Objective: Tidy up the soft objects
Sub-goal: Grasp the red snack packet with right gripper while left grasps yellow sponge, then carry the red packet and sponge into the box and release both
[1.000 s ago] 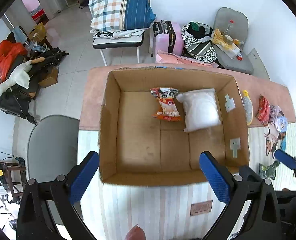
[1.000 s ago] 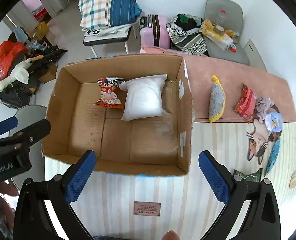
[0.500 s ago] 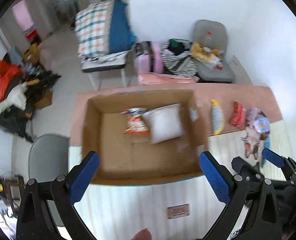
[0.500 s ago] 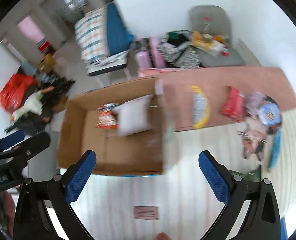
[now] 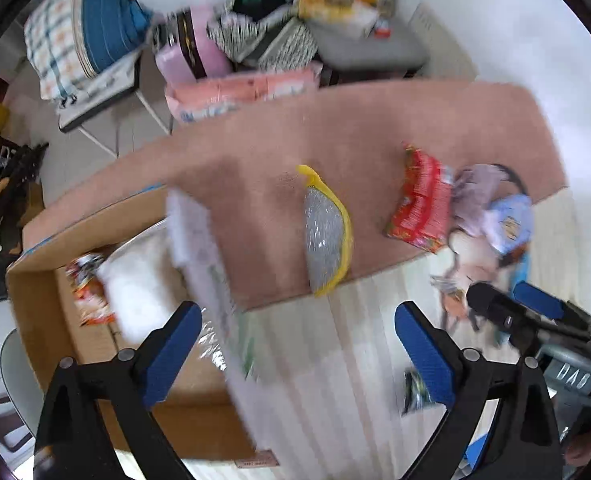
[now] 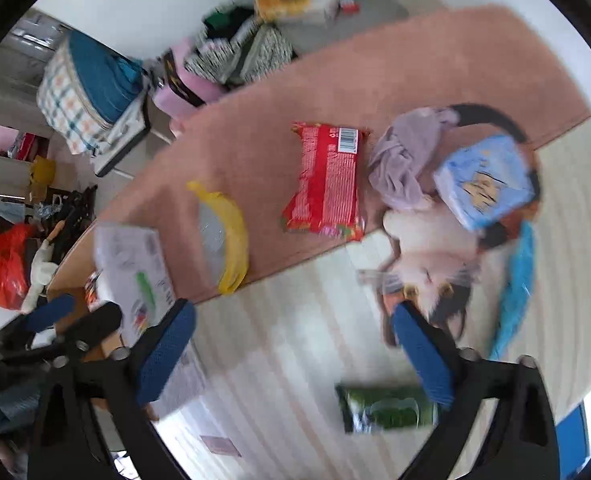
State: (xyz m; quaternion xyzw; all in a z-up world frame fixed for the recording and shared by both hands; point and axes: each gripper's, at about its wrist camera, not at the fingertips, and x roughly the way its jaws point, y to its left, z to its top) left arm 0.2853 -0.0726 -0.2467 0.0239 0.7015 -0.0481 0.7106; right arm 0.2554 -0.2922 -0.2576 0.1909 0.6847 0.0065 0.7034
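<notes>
Right wrist view: red snack packet (image 6: 327, 184), yellow-edged mesh pouch (image 6: 223, 236), lilac cloth (image 6: 407, 160), blue tissue pack (image 6: 483, 180) lie ahead of right gripper (image 6: 291, 348) on surface (image 6: 375, 76); jaws wide, closing, nothing between. Green packet (image 6: 383, 408) just beside its right finger. Left gripper (image 5: 295, 348) wide, empty; cardboard box (image 5: 43, 312) to its left holds white pillow (image 5: 139, 280), orange snack bag (image 5: 87, 292).

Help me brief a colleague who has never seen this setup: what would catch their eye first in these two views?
Probably the red snack packet lying flat on the pink mat, with a yellow-edged grey pouch to its left. To its right sits a heap: a lilac cloth and a pale blue pack. At the left, a cardboard box already holds a white pillow-like bag.
</notes>
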